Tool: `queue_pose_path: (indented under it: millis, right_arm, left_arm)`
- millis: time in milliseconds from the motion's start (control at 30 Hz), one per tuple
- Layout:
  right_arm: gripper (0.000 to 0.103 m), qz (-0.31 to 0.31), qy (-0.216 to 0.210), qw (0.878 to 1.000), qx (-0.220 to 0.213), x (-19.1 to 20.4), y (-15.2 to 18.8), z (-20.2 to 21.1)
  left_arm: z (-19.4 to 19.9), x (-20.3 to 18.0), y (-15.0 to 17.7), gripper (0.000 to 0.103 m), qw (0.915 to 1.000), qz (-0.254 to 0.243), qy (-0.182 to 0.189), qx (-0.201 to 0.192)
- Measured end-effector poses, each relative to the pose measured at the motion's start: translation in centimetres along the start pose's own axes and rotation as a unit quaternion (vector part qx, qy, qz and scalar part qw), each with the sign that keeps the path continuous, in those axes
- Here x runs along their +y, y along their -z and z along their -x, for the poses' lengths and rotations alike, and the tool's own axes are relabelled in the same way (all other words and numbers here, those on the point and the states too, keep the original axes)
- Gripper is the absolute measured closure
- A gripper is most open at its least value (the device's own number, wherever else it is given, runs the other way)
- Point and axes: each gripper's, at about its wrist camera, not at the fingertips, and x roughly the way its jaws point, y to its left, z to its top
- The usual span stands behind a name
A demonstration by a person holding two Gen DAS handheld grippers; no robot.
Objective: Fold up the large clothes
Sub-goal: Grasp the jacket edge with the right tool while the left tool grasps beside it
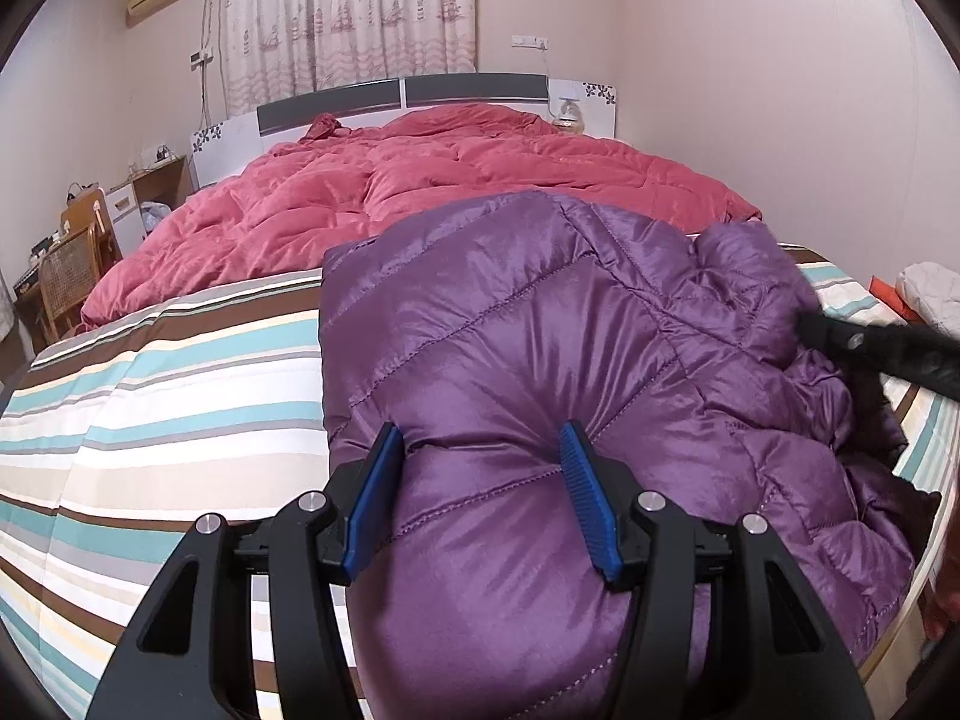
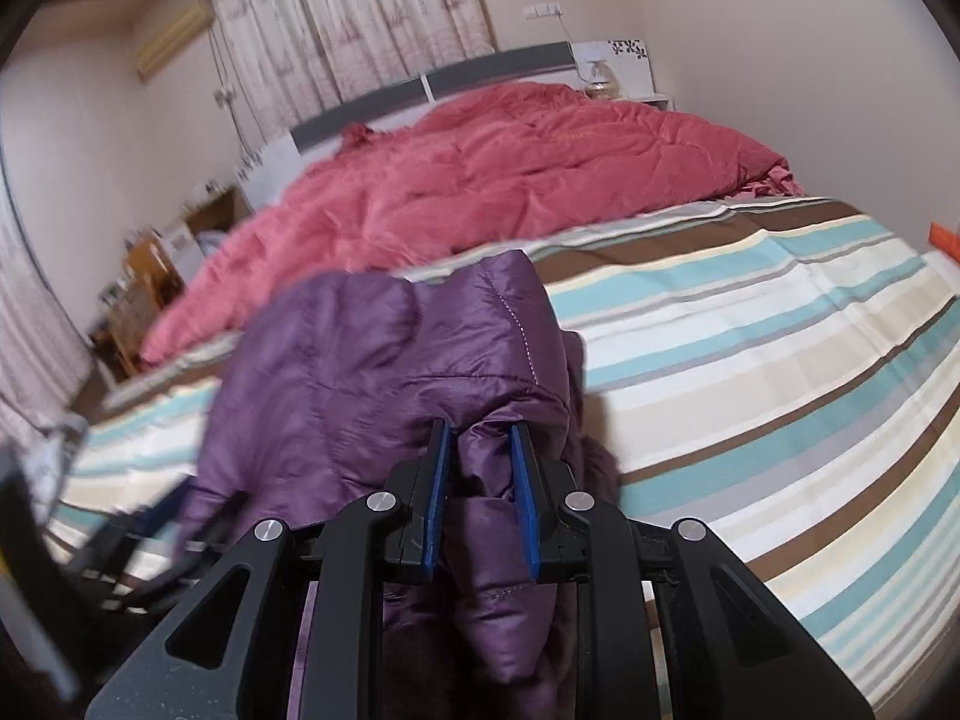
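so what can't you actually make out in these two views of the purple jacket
- Left wrist view: the purple jacket runs under the left gripper and off the bottom edge, so its near hem is hidden.
- Left wrist view: the right gripper shows only as a blurred black bar cut by the right edge.
- Right wrist view: the right gripper covers the fold it pinches; the lower left corner is motion-blurred.
- Both views: the jacket's underside lies against the striped bedspread.
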Motion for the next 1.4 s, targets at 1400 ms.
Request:
queue_pose_path:
  millis: [1400]
  right_arm:
    - [0.082,-0.003,0.008,0.998,0.063,-0.1,-2.4,-9.2]
  left_arm:
    - [-8.0,-2.0,-6.3,0.013,0.9951,-0.013,0.012,0.097]
